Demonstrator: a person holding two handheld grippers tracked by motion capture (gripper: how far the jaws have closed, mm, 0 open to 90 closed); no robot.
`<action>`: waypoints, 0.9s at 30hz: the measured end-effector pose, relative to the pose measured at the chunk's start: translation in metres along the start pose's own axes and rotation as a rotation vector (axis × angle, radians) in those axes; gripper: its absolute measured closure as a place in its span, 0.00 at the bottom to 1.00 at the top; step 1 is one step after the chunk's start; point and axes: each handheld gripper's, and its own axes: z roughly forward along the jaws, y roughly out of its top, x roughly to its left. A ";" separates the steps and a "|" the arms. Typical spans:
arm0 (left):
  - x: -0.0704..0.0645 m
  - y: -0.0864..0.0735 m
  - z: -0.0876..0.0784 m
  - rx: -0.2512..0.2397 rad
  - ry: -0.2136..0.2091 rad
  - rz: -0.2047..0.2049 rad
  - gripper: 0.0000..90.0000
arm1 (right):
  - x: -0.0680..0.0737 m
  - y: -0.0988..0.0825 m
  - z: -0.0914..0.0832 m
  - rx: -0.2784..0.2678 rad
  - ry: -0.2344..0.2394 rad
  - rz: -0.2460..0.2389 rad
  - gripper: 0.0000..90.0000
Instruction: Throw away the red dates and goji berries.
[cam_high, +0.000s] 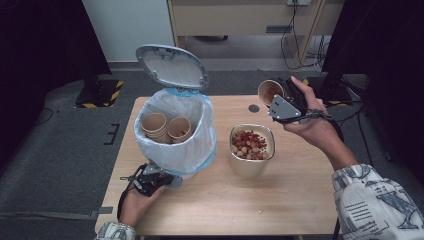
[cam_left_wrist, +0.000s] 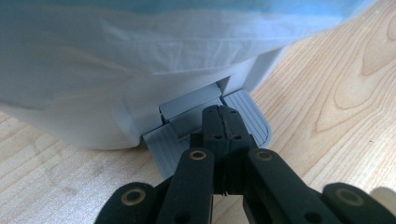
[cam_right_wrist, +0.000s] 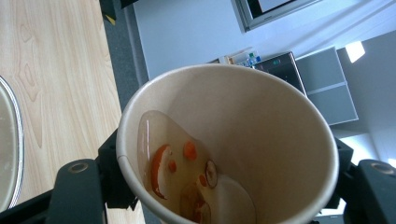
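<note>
The bench (cam_high: 300, 200) carries everything here, and I take the pedal bin (cam_high: 175, 132) as my landmark: it stands on the bench's left half, lined with a white bag, its grey lid (cam_high: 172, 66) tipped up and back, and a few used paper cups (cam_high: 165, 127) already sit inside it. At the bin's near foot my left tongs (cam_left_wrist: 223, 122) are clenched with nothing between them, tips pressing down on the grey pedal (cam_left_wrist: 252, 119), which I judge is what holds the lid up. To the right of the bin stands a metal pot (cam_high: 251, 150) heaped with red and pale scraps. Farther right of the bin and raised above the bench, my right tongs (cam_high: 280, 100) grasp a paper cup (cam_right_wrist: 224, 144) by its wall, one jaw on each side. The cup lies tilted, its long axis near level and its mouth turned toward the bin; a little liquid and a few orange bits cling inside. What the next move turns on, as I judge it: the bin's open mouth lies to the left of and lower than this cup, with the pot between them, so the right hand must carry it across over the pot while the left stays on the pedal.
</note>
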 end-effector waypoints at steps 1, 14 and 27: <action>0.000 0.000 0.000 0.000 0.000 -0.001 1.00 | 0.000 0.000 0.000 0.000 -0.001 -0.001 0.32; 0.000 0.000 0.000 -0.001 -0.001 -0.002 1.00 | 0.006 0.000 -0.001 0.025 0.011 -0.077 0.31; 0.000 0.000 0.000 -0.001 0.000 -0.002 1.00 | 0.012 -0.001 -0.002 0.061 0.018 -0.174 0.31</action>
